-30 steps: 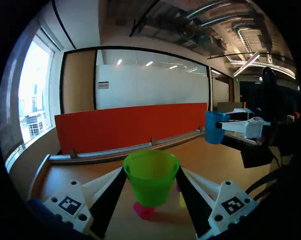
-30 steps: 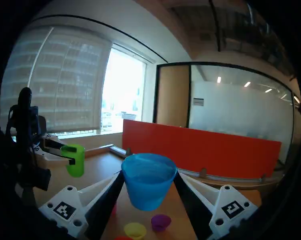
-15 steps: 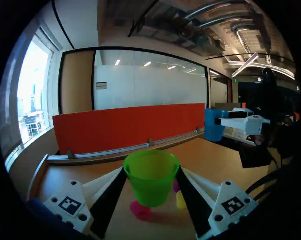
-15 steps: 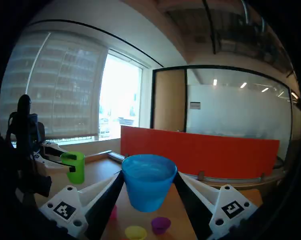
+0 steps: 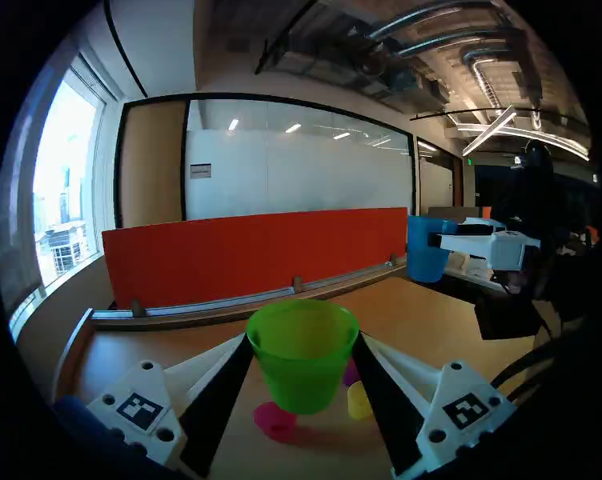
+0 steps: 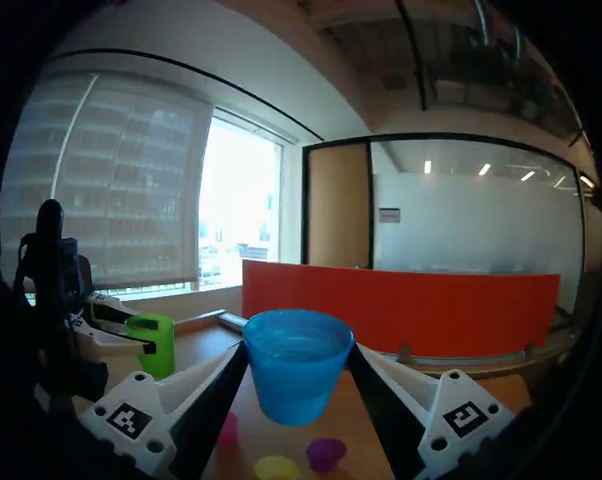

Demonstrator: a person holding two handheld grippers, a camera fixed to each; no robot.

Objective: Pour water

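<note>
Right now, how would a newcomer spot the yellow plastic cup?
Find the orange partition behind the wooden table. Three tiny cups stand on it, below the green plastic cup in the left tool. Yours is the yellow plastic cup; the others, a pink cup and a purple cup.

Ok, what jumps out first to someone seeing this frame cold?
The green cup clamped in the left gripper, held above the wooden table, and the blue cup clamped likewise in the right gripper. Behind both runs a bright orange-red partition; small coloured cups sit on the table below.
</note>
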